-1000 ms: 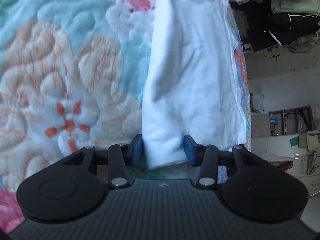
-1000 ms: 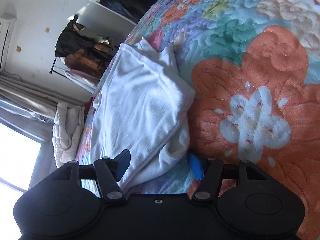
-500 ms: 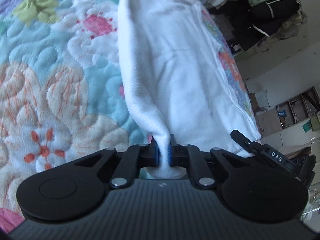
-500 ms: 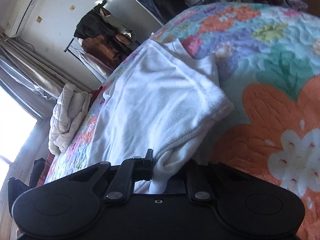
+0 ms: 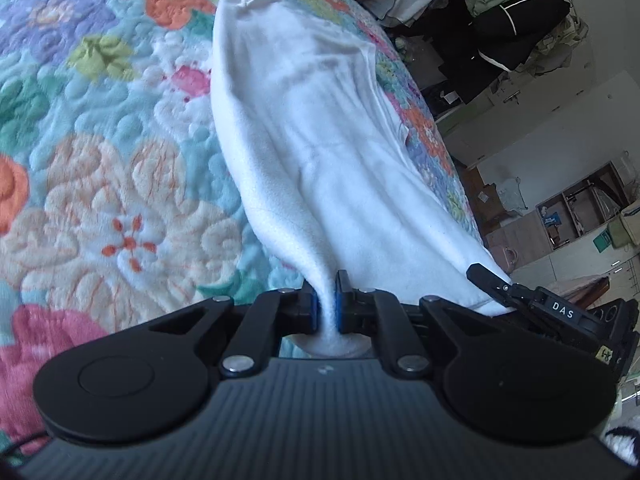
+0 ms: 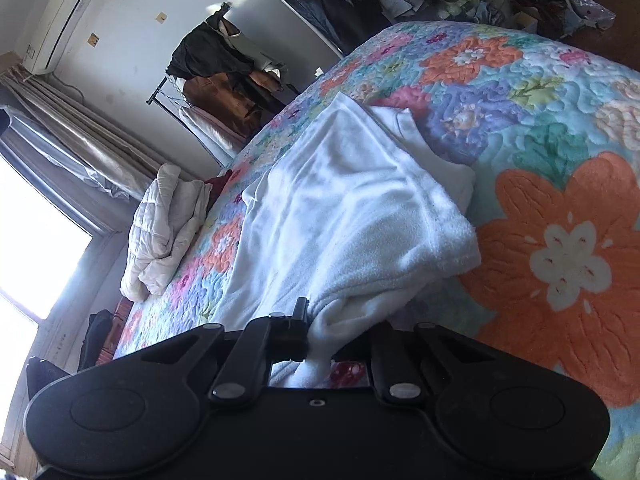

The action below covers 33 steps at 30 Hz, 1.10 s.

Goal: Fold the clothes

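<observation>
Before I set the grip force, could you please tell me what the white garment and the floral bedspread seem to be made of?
White garment: soft matte fleece or terry, judging by its fuzzy nap. Floral bedspread: plush quilted fabric, with puffy stitched outlines.

Left wrist view: close above floral quilted bedspread (image 5: 120, 168), looking down along gripper fingers, wooden shelf unit (image 5: 576, 216) beyond bedspread's far edge. Right wrist view: equally close, facing across bedspread (image 6: 560, 160) toward bright window (image 6: 36, 248). Shared: white fleece garment (image 5: 320, 152) (image 6: 348, 208) lying on bedspread
</observation>
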{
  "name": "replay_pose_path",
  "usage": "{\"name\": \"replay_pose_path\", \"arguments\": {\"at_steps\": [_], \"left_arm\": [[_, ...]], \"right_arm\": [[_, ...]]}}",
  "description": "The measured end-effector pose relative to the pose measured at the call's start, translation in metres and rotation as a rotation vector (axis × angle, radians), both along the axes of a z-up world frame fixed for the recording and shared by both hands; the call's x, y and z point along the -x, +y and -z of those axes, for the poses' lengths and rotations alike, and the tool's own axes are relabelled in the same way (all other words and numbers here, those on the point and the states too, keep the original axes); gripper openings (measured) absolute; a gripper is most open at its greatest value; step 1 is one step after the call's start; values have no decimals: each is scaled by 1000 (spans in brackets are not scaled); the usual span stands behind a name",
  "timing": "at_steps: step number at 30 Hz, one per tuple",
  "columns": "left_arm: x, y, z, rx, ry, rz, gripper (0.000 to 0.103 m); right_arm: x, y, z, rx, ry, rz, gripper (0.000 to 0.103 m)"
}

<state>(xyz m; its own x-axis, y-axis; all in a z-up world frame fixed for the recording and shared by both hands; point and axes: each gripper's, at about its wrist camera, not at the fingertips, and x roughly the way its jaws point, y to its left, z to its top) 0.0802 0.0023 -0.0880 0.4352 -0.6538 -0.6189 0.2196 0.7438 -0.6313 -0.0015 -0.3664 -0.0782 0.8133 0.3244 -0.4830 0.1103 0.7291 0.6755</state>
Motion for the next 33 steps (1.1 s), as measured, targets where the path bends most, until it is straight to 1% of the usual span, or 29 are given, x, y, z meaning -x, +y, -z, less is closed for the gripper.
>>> {"name": "replay_pose_path", "arguments": {"at_steps": [2,5,6,8,10,12,14,16,18,19,22,25,26,27,28,29,33], "left_arm": [[-16,1,-13,-17,-31,-16,7],[-61,4,-25,44,22,-96,7],[-78,4,-29,50,33,-118,7],[-114,-1,-39,30,35,-142,7],[-151,-1,-45,9,19,-163,7],[-186,1,-46,-3,9,-184,7],[-217,4,-34,9,55,-211,7],[-236,3,-22,-11,75,-229,7],[-250,0,-11,-47,78,-240,7],[-254,-1,-9,-62,65,-242,7],[-270,-3,-6,-78,25,-243,7],[-293,-5,-2,-62,44,-228,8],[-300,-5,2,-43,64,-233,8],[-307,-1,7,-2,108,-254,8],[-314,2,13,40,151,-274,8],[-319,5,18,73,185,-288,8],[-334,14,30,150,257,-305,8]], "right_arm": [[-23,-3,-13,12,-19,-6,12],[-73,-7,-36,36,-12,12,13],[-92,-7,-45,57,-4,12,13],[-135,-8,-60,78,28,11,13],[-181,-9,-73,88,73,7,13],[-229,-9,-75,99,106,-29,13],[-269,-6,-71,146,140,-67,13],[-298,-5,-61,140,179,-79,13],[-316,0,-54,160,186,-86,13],[-323,3,-52,178,182,-91,13],[-342,10,-49,211,155,-93,13],[-364,7,-45,235,194,-71,13],[-371,7,-41,260,233,-67,14],[-381,5,-36,279,279,-68,16],[-388,1,-32,274,307,-69,16],[-394,-4,-29,254,323,-62,16],[-412,-12,-25,214,355,-92,16]]}}
